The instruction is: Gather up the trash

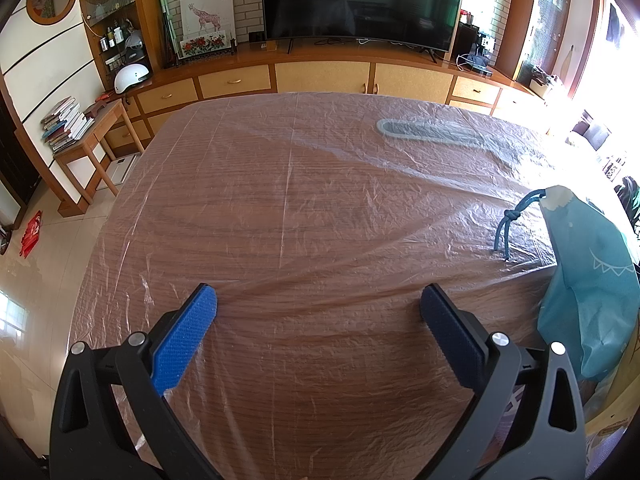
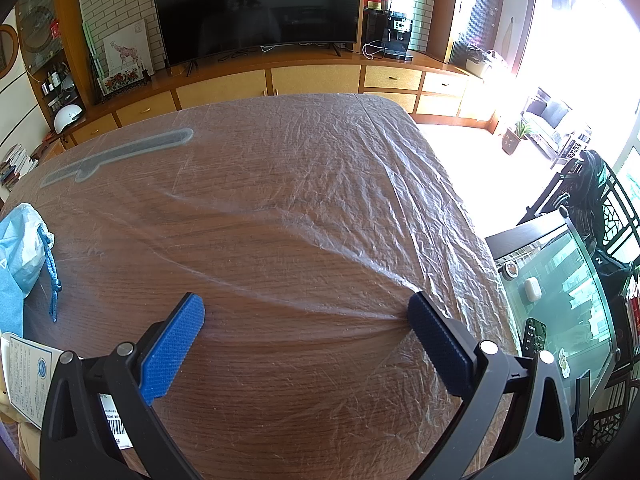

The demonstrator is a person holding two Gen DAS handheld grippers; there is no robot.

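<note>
Both grippers spread wide, nothing between the pads: left gripper [image 1: 318, 300] hovering over the near part of the table [image 1: 304, 200], right gripper [image 2: 306, 308] same, over the near-right part of it. Table wood-grain, wrapped in crinkled clear plastic film [image 2: 360, 184], film pulled into taut ridges running toward the near edge. Grey flat elongated piece [image 1: 436, 132] under the film near the far edge. Task item: teal paper bag [image 1: 588, 280] at the table's right edge in the left view, at the left edge in the right view [image 2: 12, 280], so sitting between the two grippers, near edge of the table. Bag top torn and ragged, blue cord handle [image 1: 516, 220] knotted and lying on the film beside it. Something pale and crumpled, plastic-looking, bunched at the bag mouth [image 2: 24, 240]; rest of the bag's contents not visible, cannot tell how full. Printed leaflet [image 2: 30, 380] and a barcode label [image 2: 116, 428] at the near-left corner in the right view, beside the bag, partly hidden by the gripper frame. Rest of the tabletop bare film. Beyond the far edge: wooden cabinet run [image 1: 320, 76] with a TV [image 1: 360, 0] on it. Glass-topped side table [image 2: 560, 300] off the right edge carrying a phone [image 2: 534, 336] and a small white case [image 2: 533, 288]
</note>
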